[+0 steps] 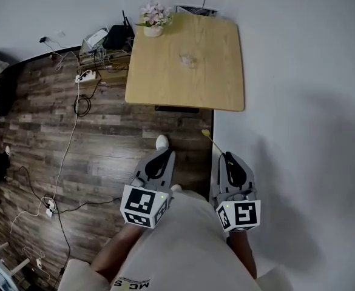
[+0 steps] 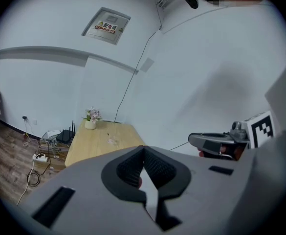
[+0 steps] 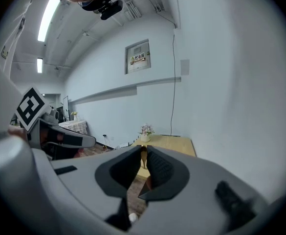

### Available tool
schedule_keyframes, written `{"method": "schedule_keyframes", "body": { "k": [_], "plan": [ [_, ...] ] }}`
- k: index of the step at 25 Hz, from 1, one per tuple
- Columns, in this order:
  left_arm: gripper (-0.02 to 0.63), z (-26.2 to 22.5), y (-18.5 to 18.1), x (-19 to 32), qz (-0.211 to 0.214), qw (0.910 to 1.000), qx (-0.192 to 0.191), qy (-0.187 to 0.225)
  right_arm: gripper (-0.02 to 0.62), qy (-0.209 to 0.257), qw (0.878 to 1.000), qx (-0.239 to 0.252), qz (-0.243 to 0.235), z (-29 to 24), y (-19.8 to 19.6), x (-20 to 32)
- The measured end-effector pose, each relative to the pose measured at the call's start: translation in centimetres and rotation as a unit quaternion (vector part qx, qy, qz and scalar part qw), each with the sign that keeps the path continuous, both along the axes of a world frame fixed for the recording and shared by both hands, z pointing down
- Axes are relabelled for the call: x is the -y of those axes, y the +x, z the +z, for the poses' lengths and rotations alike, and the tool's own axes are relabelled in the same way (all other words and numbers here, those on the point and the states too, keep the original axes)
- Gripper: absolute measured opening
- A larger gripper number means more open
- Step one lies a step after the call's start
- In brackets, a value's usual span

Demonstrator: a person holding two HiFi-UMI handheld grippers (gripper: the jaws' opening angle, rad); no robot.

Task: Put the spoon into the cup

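A small clear cup [image 1: 188,59] stands on the light wooden table [image 1: 165,83] far ahead of me; in the left gripper view the cup [image 2: 113,140] is a tiny glint. My right gripper [image 1: 227,157] is shut on a thin yellow spoon [image 1: 209,136], which pokes forward from its tips, bowl end out. In the right gripper view the spoon [image 3: 143,156] shows as a sliver between the closed jaws. My left gripper [image 1: 163,154] is shut with nothing in it. Both grippers hang at waist height, well short of the table.
A white pot of pink flowers [image 1: 153,18] sits at the table's far left corner. A power strip [image 1: 87,76], a router [image 1: 115,36] and cables [image 1: 68,156] lie on the dark wood floor to the left. A white wall [image 1: 304,102] runs along the right.
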State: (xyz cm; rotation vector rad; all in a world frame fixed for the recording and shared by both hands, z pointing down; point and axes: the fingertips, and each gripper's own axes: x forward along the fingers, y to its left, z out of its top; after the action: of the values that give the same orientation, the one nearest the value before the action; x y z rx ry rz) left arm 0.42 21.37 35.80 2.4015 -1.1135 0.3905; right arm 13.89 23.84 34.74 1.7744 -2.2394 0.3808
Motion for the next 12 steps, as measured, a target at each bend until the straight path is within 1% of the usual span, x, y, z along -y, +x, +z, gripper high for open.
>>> {"method": "schedule_keyframes", "body": {
  "k": [6, 9, 12],
  "plan": [
    [0.011, 0.0, -0.3, 10.3, 0.021, 0.9996, -0.014, -0.012, 0.054, -0.013, 1.000, -0.015, 0.014, 0.0, -0.6, 10.0],
    [0.011, -0.4, -0.5, 15.4, 0.032, 0.9993, -0.018, -0.011, 0.054, -0.019, 0.999, -0.017, 0.027, -0.4, -0.5, 15.1],
    [0.011, -0.4, -0.9, 19.2, 0.040, 0.9989, -0.021, -0.016, 0.054, -0.014, 0.999, -0.025, 0.035, -1.1, -0.8, 19.2]
  ]
}}
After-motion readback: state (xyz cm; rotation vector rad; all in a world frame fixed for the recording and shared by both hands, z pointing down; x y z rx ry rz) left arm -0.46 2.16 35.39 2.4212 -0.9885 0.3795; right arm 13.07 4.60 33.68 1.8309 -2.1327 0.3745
